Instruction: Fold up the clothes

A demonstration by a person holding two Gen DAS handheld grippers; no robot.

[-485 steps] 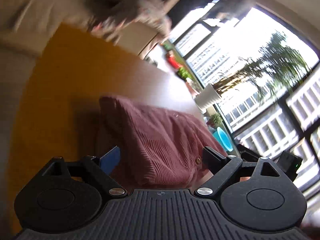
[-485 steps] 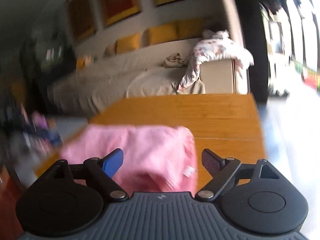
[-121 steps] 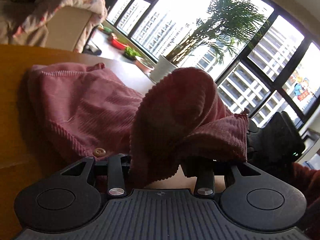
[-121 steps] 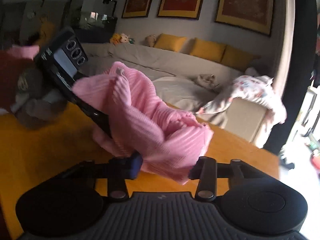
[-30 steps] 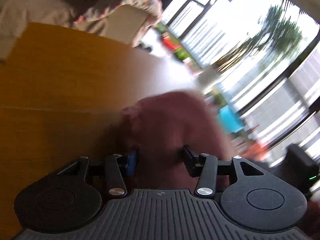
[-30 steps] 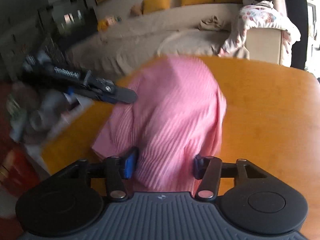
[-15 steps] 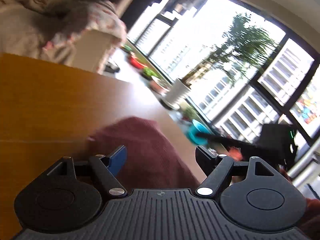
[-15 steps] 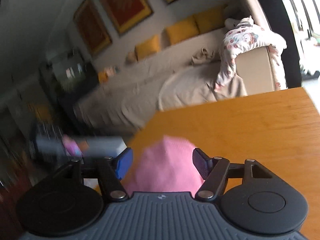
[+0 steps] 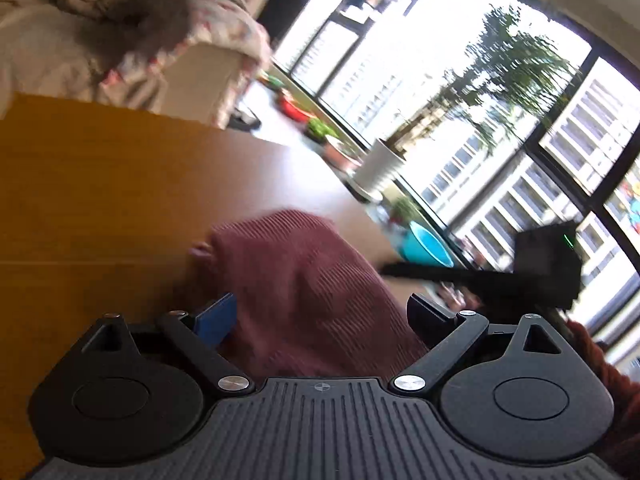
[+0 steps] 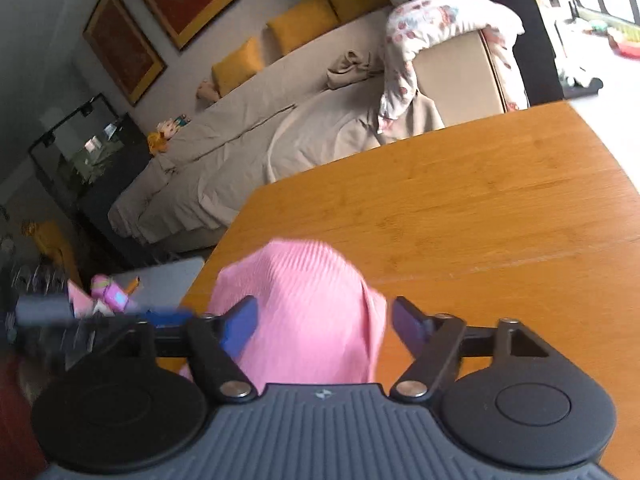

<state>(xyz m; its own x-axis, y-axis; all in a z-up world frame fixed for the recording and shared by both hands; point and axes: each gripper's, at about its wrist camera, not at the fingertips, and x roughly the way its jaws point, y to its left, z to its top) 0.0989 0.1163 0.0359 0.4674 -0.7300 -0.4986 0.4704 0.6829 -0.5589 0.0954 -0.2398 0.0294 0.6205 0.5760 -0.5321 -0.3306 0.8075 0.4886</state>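
A pink ribbed knit garment lies folded in a small bundle on the wooden table; in the left wrist view it looks dark rose. My left gripper is open, its fingers apart on either side of the bundle, holding nothing. My right gripper is open too, its fingers either side of the same bundle. The right gripper's body also shows blurred at the right of the left wrist view.
A beige sofa with yellow cushions and a floral garment stands beyond the table's far edge. Large windows, a potted plant and a turquoise bowl lie past the table's right side. Toys sit left of the table.
Both grippers were shut on the garment a second ago, then opened and let it go. The bundle now rests on the table and both grippers have drawn back slightly.
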